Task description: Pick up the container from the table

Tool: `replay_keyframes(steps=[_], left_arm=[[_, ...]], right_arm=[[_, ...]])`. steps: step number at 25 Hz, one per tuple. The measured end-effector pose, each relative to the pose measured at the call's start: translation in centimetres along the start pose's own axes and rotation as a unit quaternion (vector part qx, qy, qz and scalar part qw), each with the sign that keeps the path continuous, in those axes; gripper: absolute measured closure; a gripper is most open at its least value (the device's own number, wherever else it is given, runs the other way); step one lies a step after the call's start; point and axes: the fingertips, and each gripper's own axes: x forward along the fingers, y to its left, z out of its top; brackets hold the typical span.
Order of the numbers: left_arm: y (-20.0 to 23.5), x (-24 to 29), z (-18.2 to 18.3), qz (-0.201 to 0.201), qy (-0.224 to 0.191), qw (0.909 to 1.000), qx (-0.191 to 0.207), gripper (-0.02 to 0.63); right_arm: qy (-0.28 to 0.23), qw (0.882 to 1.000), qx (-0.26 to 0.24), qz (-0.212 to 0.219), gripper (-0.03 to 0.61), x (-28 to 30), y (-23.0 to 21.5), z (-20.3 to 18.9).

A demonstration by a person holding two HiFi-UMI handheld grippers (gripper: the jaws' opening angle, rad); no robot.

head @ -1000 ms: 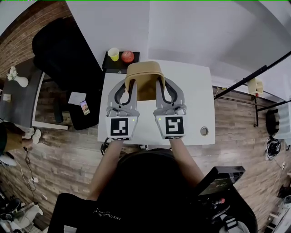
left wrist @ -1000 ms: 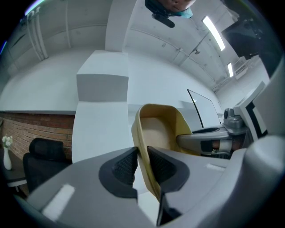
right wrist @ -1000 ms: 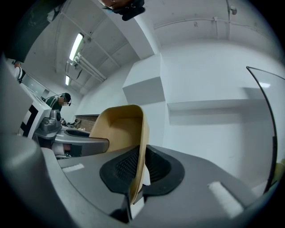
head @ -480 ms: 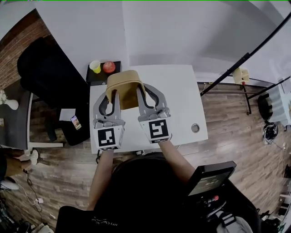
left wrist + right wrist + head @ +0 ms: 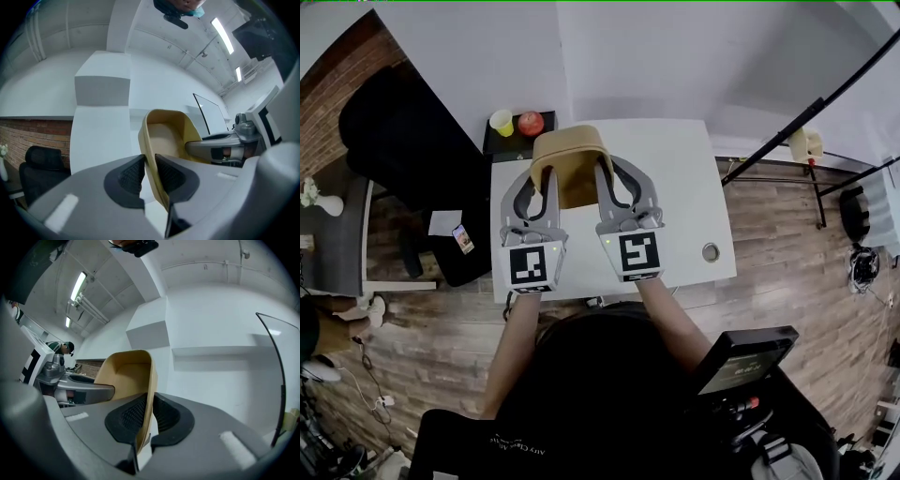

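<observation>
container [image 5: 572, 159]: flanked by left gripper [image 5: 546, 181] at 9 o'clock, right gripper [image 5: 602, 178] at 3 o'clock | table [image 5: 694, 187]: seen beneath

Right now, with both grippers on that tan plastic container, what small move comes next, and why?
Probably lift straight up, both sides evenly: the left gripper and right gripper each pinch an opposite wall of the tan plastic container over the white table.

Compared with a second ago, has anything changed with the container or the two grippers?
Nothing visibly changed; only the head view shifted. The left gripper and the right gripper still pinch the container by its opposite side walls, over the white table. The yellow cup and the red apple stay on the black stand behind it.
</observation>
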Motion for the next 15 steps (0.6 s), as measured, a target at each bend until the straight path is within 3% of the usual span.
replay_keyframes(steps=[15], left_arm=[[0.31,-0.08,0.3,0.0,-0.004,1.0,0.004,0.551]], right_arm=[[0.002,1.0,-0.007,0.002,0.543,0.13,0.27,0.19]])
